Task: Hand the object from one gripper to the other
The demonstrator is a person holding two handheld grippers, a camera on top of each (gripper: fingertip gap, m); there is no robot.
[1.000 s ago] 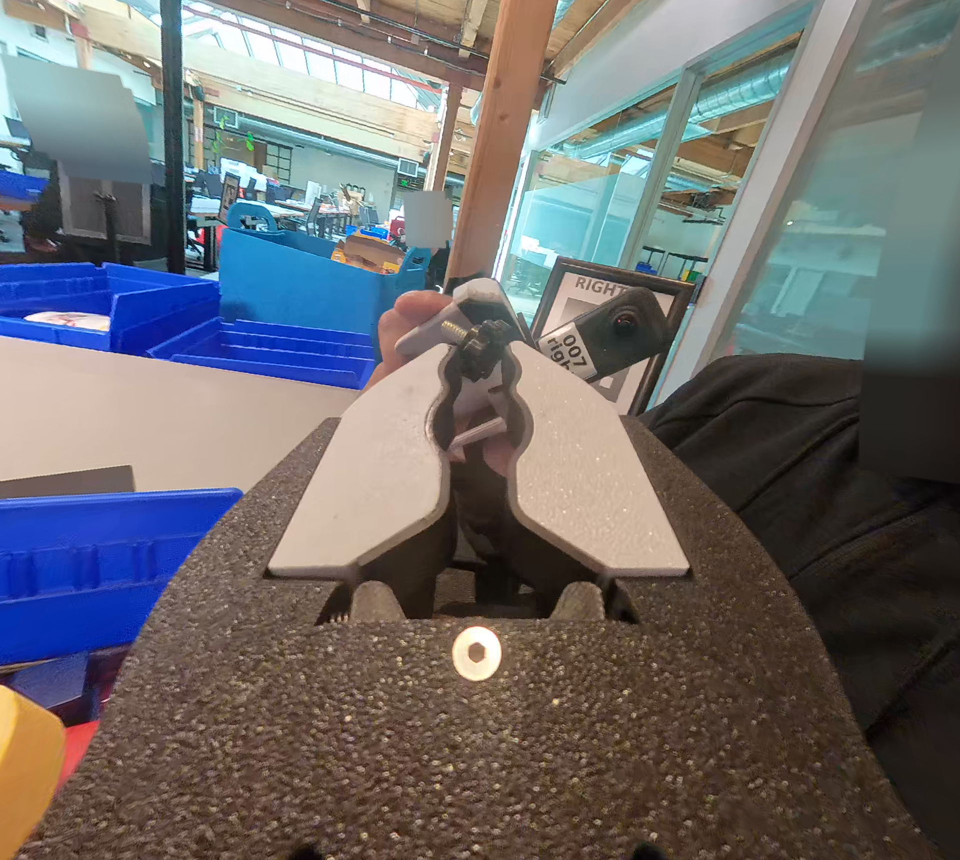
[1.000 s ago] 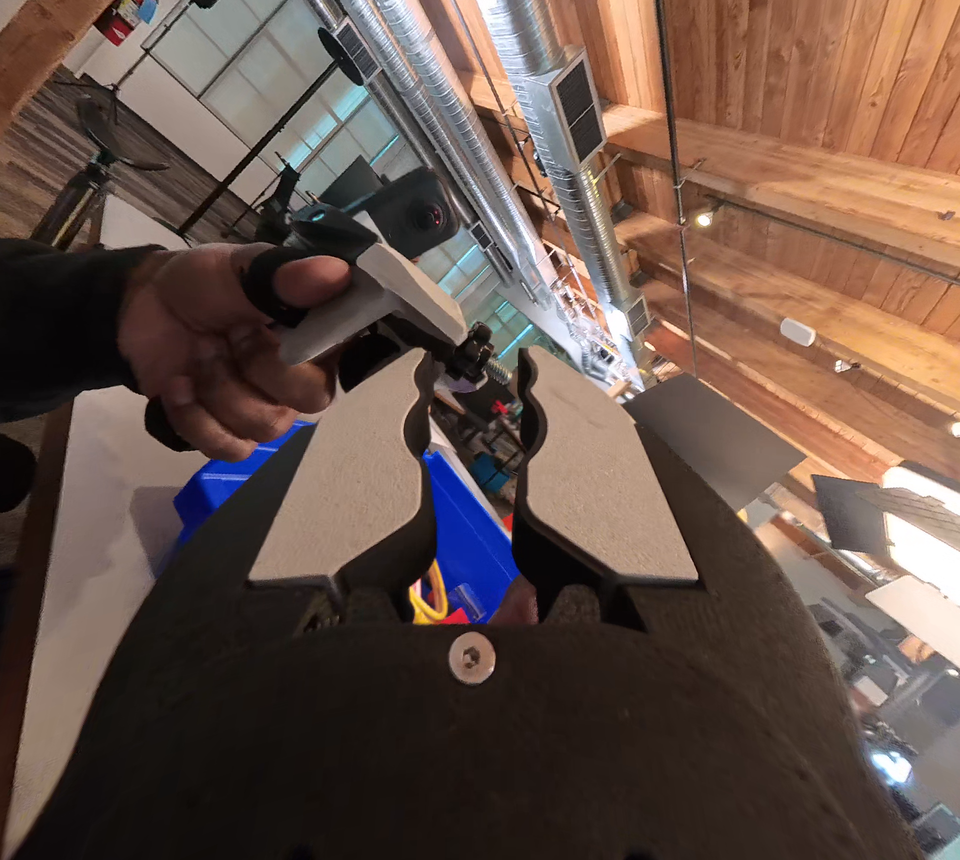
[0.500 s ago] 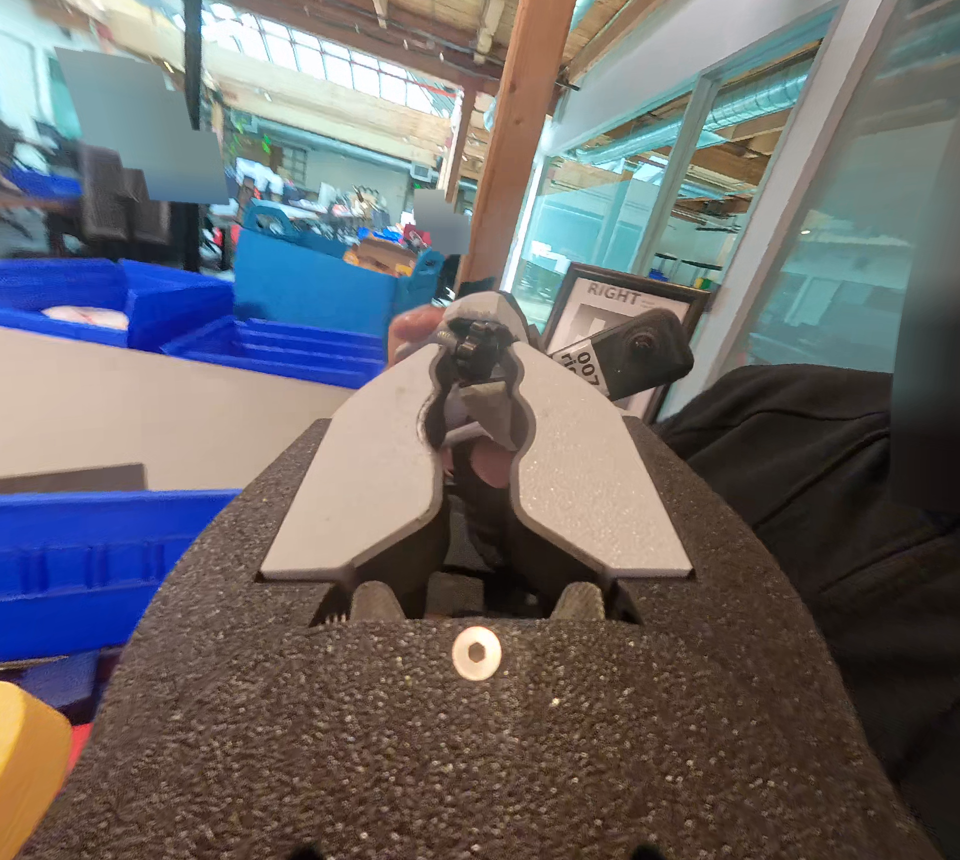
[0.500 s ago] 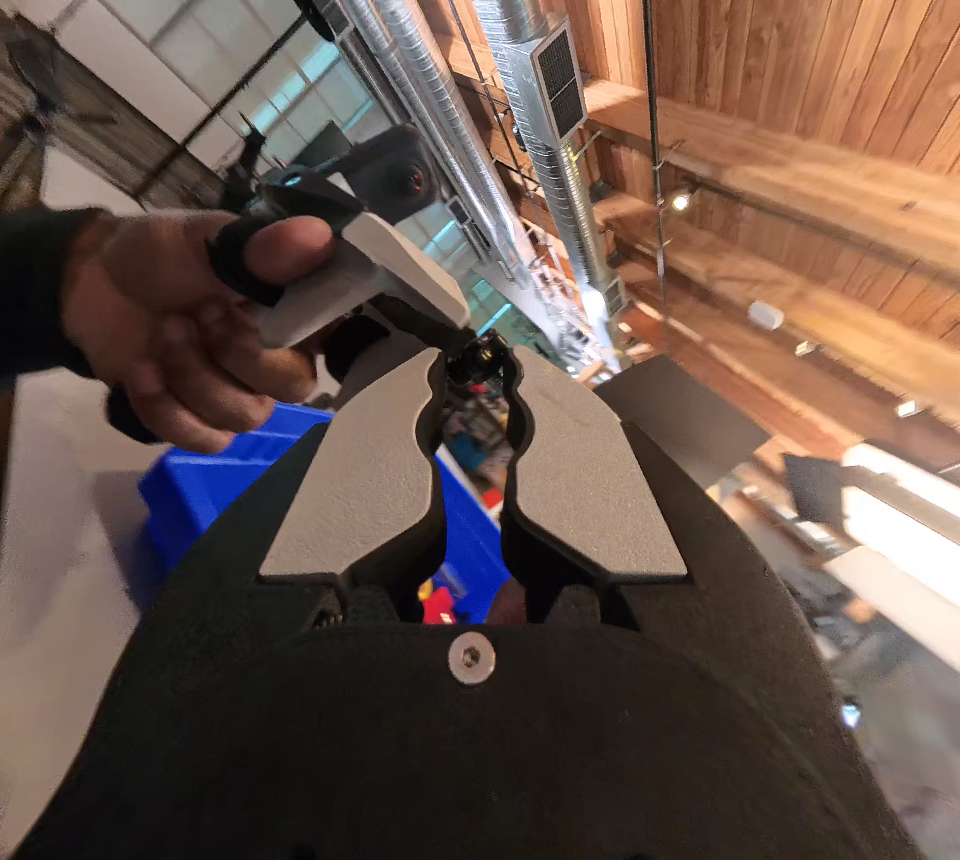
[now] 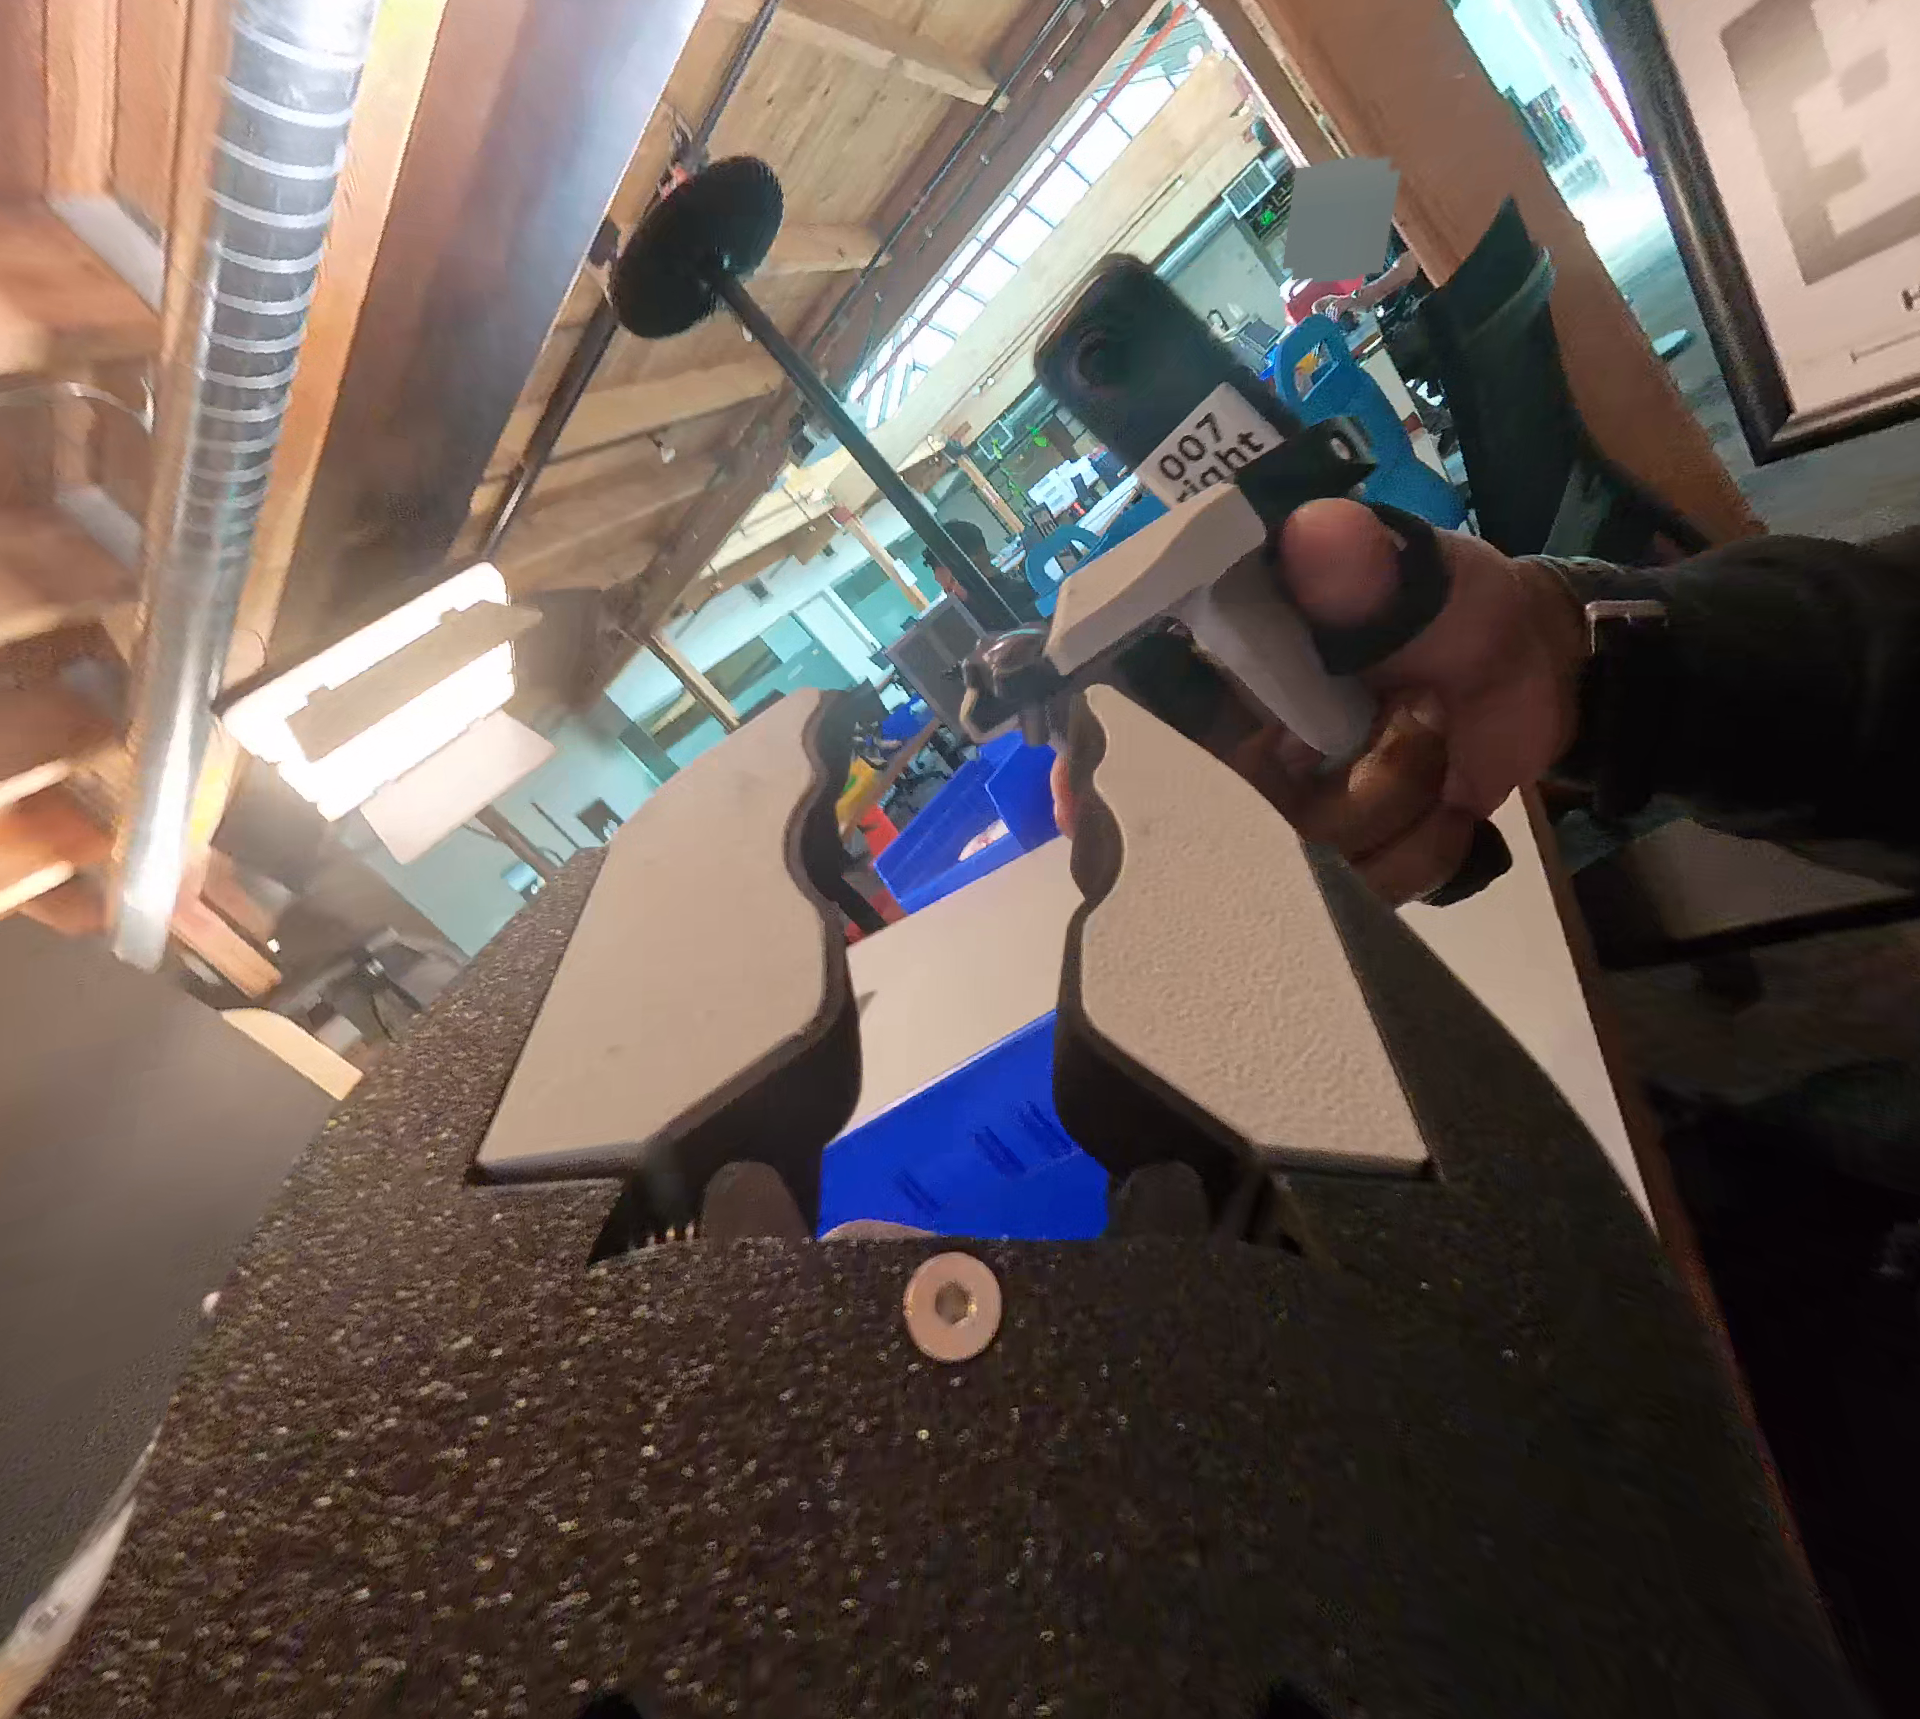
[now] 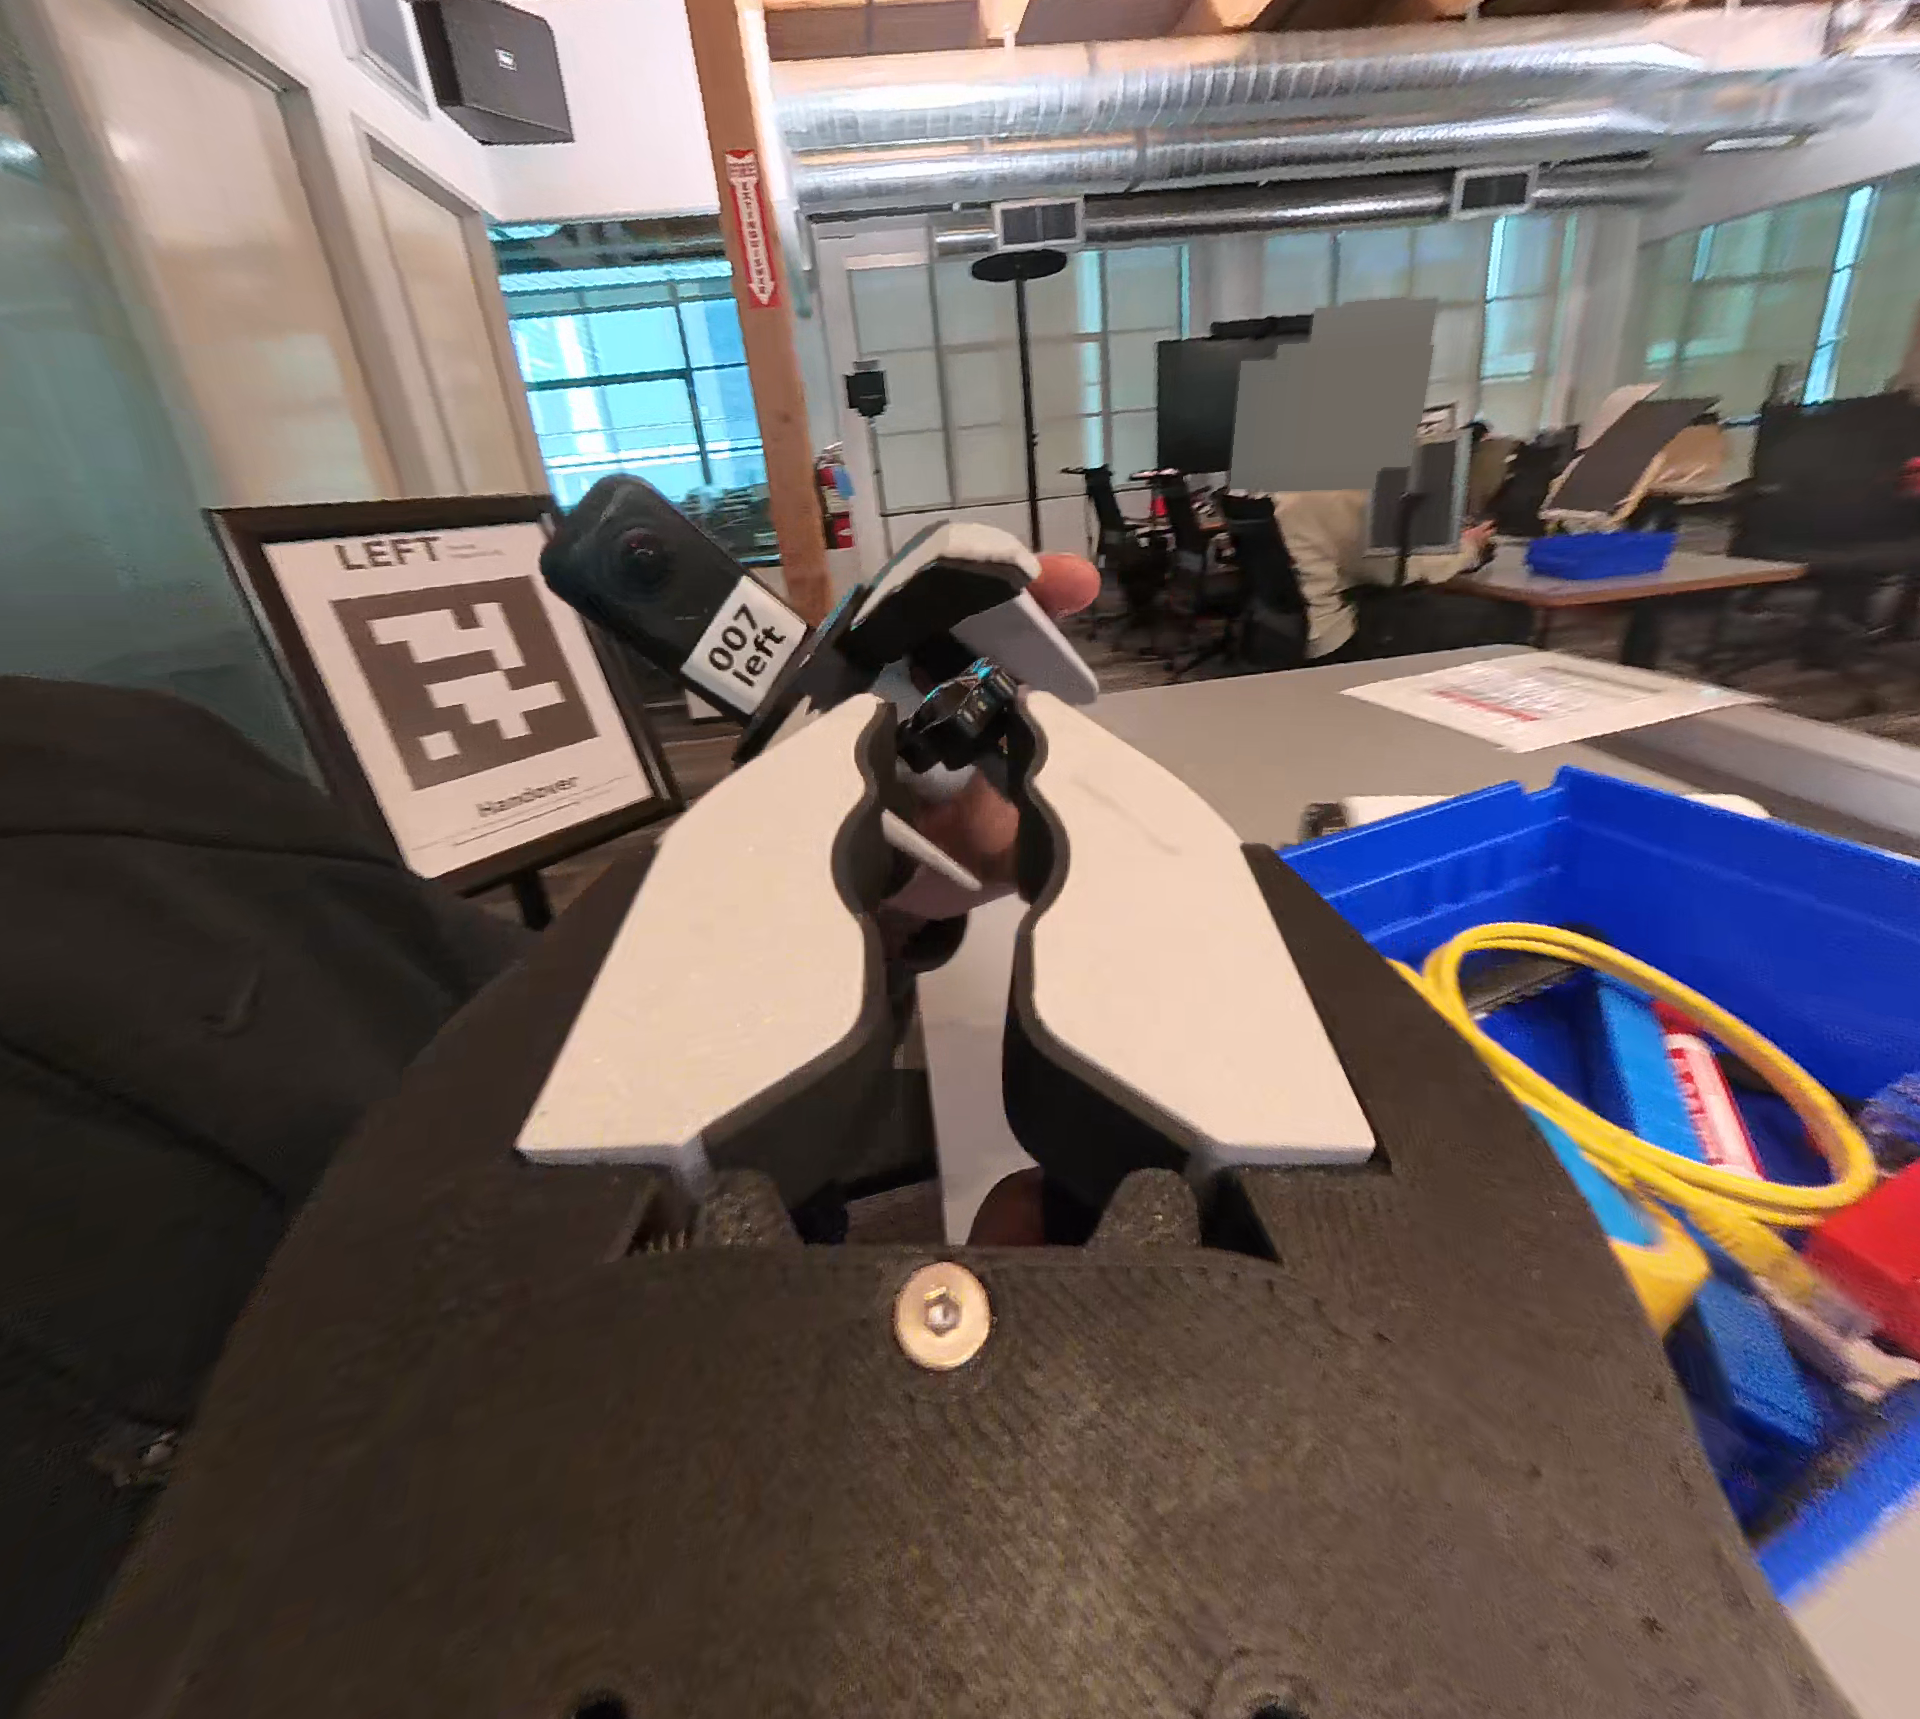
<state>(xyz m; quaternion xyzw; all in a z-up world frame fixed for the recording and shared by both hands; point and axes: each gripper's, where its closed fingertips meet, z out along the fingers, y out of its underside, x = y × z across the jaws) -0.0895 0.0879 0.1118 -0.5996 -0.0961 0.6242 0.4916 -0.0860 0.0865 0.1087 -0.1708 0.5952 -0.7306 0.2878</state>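
The object is a small black knob with a screw (image 6: 956, 705). My right gripper (image 6: 951, 724) is shut on it at the fingertips. The left gripper's grey fingers (image 6: 1029, 635) stand spread just beyond the knob, one above and one below it. In the left wrist view my left gripper (image 5: 951, 724) is open and empty, with the table and a blue bin showing through the gap. There the knob (image 5: 1000, 690) sits at the tip of the right gripper (image 5: 1044, 682), held by a hand (image 5: 1434, 734), just above my right fingertip.
A blue bin (image 6: 1621, 869) holding a yellow cable (image 6: 1662, 1098) and small parts stands at the right on the grey table (image 6: 1299, 734). A framed marker sign (image 6: 457, 682) stands at the left. A black sleeve (image 5: 1714, 682) is close by. People sit at desks far behind. The grippers are tip to tip, or close to it.
The left gripper has opened and let go of the knob. The right gripper has shut on it and holds it. Both grippers have swung round, so both views have turned.
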